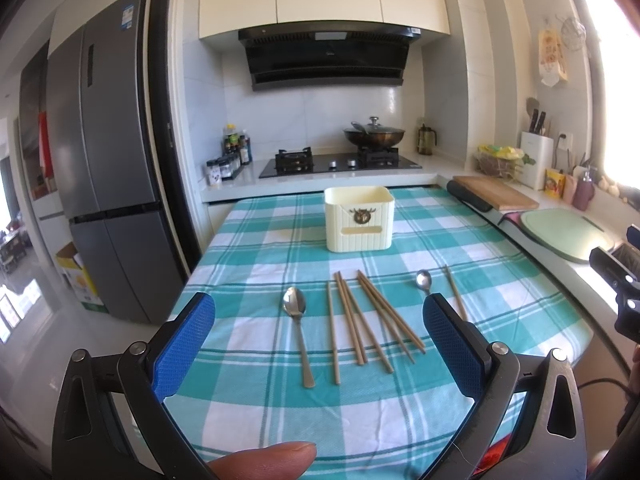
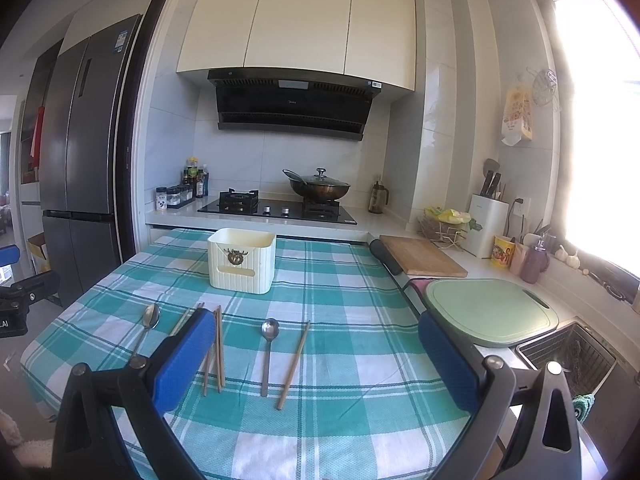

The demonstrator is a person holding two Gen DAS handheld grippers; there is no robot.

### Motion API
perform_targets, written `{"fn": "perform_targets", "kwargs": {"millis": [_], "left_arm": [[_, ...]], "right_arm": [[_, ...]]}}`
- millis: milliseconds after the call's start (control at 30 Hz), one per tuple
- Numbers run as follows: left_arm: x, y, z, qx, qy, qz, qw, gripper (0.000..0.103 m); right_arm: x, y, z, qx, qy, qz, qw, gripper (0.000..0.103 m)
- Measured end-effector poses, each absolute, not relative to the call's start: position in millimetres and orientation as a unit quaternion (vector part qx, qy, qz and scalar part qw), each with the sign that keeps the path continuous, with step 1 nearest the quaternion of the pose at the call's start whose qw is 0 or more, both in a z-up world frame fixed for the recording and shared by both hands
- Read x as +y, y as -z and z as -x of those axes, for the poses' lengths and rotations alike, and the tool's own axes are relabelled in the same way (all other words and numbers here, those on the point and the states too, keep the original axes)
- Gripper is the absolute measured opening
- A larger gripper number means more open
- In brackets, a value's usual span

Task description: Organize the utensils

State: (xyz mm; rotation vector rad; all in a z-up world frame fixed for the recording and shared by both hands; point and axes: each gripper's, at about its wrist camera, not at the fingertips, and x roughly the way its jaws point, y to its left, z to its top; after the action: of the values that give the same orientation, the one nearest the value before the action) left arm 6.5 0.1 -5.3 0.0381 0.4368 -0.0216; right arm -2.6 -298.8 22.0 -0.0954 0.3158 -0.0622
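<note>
A cream utensil holder (image 1: 359,218) stands at the back of the checked tablecloth (image 1: 256,248); it also shows in the right wrist view (image 2: 241,261). In front lie a large spoon (image 1: 297,322), several wooden chopsticks (image 1: 360,316), a smaller spoon (image 1: 423,281) and a single chopstick (image 1: 455,294). My left gripper (image 1: 318,340) is open and empty, above the near table edge. My right gripper (image 2: 316,354) is open and empty, with the smaller spoon (image 2: 268,350) and the single chopstick (image 2: 294,364) lying between its fingers on the cloth.
A wooden board (image 2: 420,256) and a green cutting board (image 2: 490,312) lie on the counter to the right, a sink (image 2: 576,356) beside them. The stove with a wok (image 2: 318,188) is behind the table. A fridge (image 1: 108,152) stands left.
</note>
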Motion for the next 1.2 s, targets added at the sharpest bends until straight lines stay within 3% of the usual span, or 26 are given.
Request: {"fn": "perform_targets", "kwargs": {"millis": [1200], "left_arm": [[-8,9,-26,0.243,-0.008,-0.048,0.969,0.103]], "right_arm": [[-300,-19,-15,0.176,0.029,0.046,0.983,0.103]]}}
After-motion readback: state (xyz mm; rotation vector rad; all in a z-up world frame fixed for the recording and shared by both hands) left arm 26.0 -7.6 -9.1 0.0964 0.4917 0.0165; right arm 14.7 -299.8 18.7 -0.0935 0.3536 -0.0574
